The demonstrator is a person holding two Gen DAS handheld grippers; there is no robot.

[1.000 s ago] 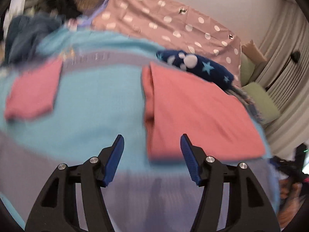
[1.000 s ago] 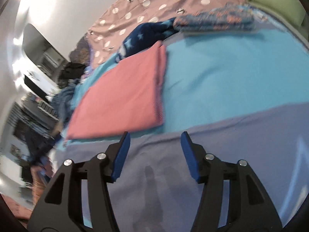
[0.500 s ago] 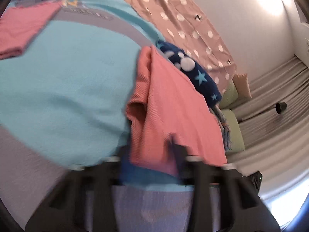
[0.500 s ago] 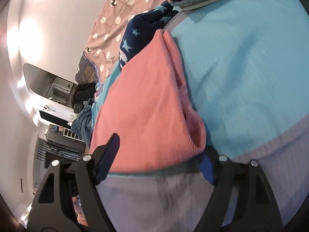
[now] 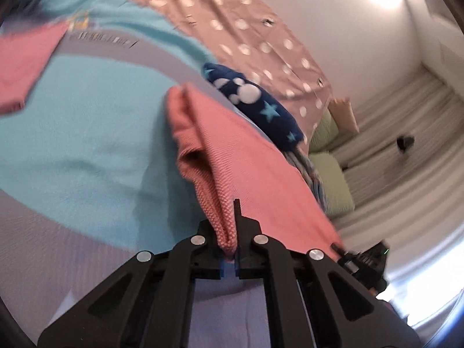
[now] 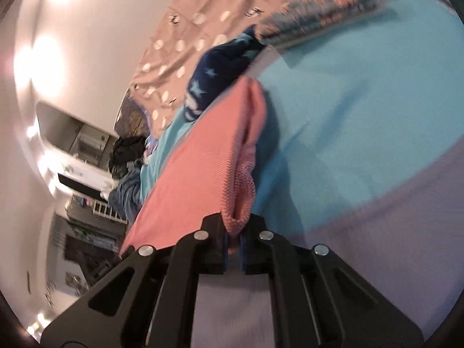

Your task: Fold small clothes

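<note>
Fingers (image 5: 246,232) of both grippers clamp pink cloth (image 5: 261,174) corners. Second pink piece (image 5: 26,63) at 10 o'clock, left view only. Both grippers pitched downward.

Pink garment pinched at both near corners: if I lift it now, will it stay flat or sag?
Likely sags: the pink garment already puckers and folds at the left gripper and right gripper. Probably light; its thin ribbed knit lifts easily off the bedspread.

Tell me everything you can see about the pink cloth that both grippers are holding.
The pink cloth is a finely ribbed, coral-pink knit, apparently doubled into layers. The left gripper and right gripper are each shut on a bunched near corner, lifting that edge. Its far part lies by the navy star-print fabric on the turquoise blanket.
</note>
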